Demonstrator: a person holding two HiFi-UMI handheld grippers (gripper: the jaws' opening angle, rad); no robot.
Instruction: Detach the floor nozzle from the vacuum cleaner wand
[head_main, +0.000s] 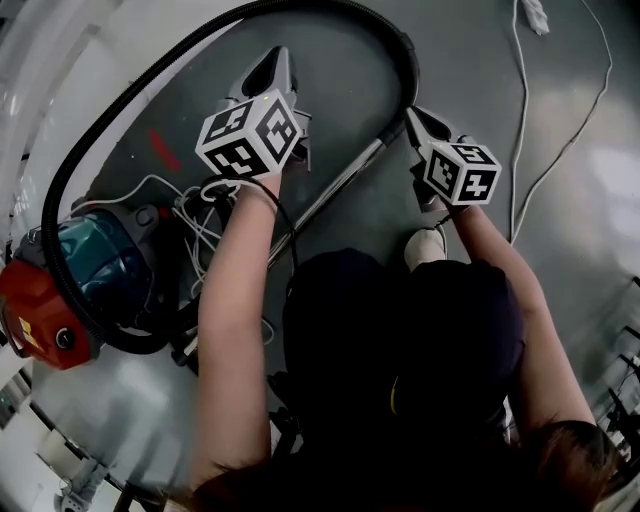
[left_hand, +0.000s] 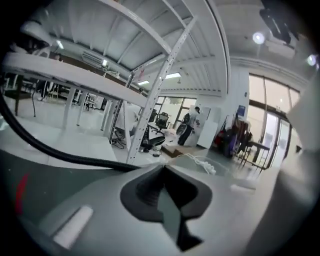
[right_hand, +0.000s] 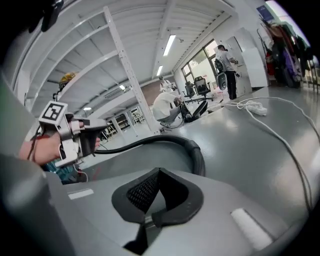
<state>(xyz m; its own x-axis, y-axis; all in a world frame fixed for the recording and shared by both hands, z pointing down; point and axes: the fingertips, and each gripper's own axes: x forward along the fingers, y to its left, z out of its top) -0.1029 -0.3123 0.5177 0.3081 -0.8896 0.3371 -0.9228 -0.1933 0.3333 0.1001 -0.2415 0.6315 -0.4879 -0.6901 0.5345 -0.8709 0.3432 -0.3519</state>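
1 silver wand (head_main: 335, 190) lies slantwise on the grey floor (head_main: 470, 60). Its far end is just beside the right claw (right_hand: 159, 171), and its near end runs under the person's left forearm, so the floor nozzle cannot be made out in any view. 1 black hose (head_main: 130, 95) loops from the wand's far end round to the left to 1 red-and-teal vacuum canister (head_main: 60, 290). The right claw is closed at the tips and empty, with the hose bend just beyond it. The left claw (left_hand: 162, 169) is likewise drawn together with nothing between. Only the head view shows the wand and canister. Only the right gripper view shows the left claw from the side with 1 marker cube (right_hand: 53, 112). It also shows 2 people (right_hand: 227, 62) far off, while the left gripper view shows 1. 2 white cables (head_main: 520, 120) trail at the far right. The canister's yellow label is too small to read.
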